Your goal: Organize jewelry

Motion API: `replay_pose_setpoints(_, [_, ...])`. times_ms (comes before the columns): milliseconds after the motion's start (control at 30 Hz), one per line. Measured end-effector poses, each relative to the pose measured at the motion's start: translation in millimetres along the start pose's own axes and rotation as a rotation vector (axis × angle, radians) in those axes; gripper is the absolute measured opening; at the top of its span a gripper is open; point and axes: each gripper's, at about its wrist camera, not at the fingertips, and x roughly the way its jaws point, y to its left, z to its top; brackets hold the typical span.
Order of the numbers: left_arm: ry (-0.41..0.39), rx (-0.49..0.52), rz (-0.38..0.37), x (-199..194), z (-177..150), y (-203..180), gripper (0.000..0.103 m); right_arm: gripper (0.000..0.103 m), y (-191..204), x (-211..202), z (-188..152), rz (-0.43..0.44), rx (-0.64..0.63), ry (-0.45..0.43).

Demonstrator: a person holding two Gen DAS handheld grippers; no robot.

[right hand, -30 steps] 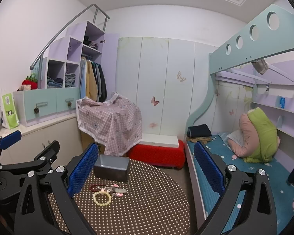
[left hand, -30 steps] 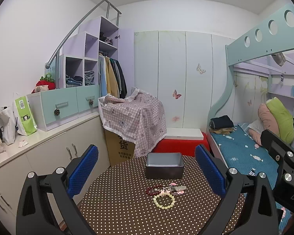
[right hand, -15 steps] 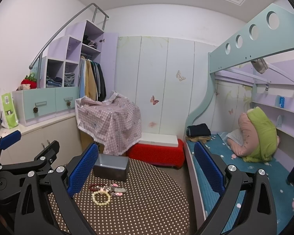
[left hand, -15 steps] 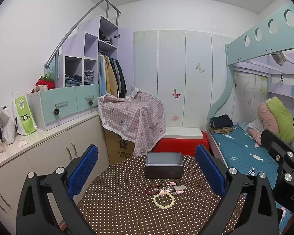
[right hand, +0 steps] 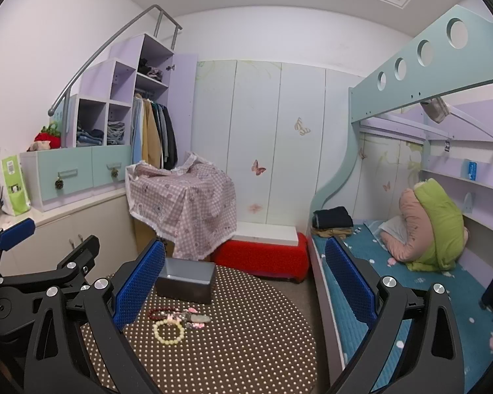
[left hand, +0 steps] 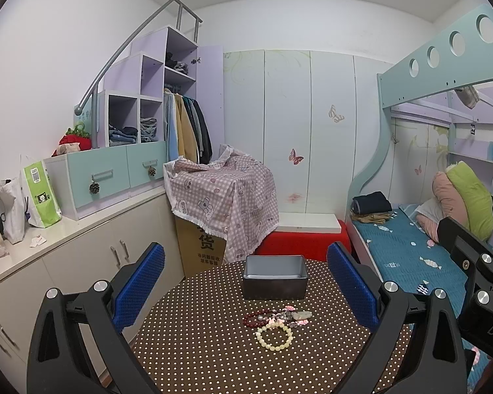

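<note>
Both grippers are hovering above the polka-dot round table [left hand: 194, 354], jaws spread wide, nothing between the pads. Left gripper [left hand: 246, 287] is facing the jewelry almost head-on; right gripper [right hand: 245, 284] is sitting further right, with the pile off toward its left finger.

Jewelry is lying in a small cluster near the table centre: pale bead bracelet [left hand: 274, 336] nearest, dark red bead bracelet [left hand: 256, 317] and pink charm pieces [left hand: 294, 316] just behind it, some touching. Grey open box [left hand: 274, 277] is standing just beyond, apparently empty.

Judgement: the first pick is not yet begun. Take the pale bracelet first, since it is lying mostly apart. Pinch one side of the loop, not across it, and lift straight up to avoid dragging the neighbours.
</note>
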Motion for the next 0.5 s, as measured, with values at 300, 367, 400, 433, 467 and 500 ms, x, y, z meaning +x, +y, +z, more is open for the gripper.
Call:
replay_pose_setpoints(300, [0.003, 0.000, 0.000, 0.9, -0.2, -0.8, 0.096, 0.095, -0.2, 0.4, 0.0, 0.000, 0.000, 0.001])
replay_pose_setpoints(367, [0.004, 0.000, -0.001, 1.4, -0.6, -1.3, 0.096, 0.095, -0.4, 1.2, -0.8, -0.001, 0.001, 0.001])
replay_pose_setpoints(400, [0.003, 0.001, 0.000, 1.3, -0.9, -1.5, 0.096, 0.095, -0.2, 0.8, 0.1, 0.000, 0.001, 0.003])
replay_pose_setpoints(433, [0.004, 0.002, 0.001, 1.0, 0.3, -0.9, 0.096, 0.095, -0.5, 1.4, -0.6, 0.000, 0.000, 0.003])
replay_pose_setpoints(467, [0.004, 0.002, 0.000, 0.9, 0.3, -0.7, 0.096, 0.095, -0.6, 1.3, -0.7, 0.000, 0.000, 0.002])
replay_pose_setpoints(500, [0.004, 0.001, 0.000, 1.0, -0.2, -0.8, 0.096, 0.095, -0.2, 0.9, 0.0, 0.000, 0.002, 0.003])
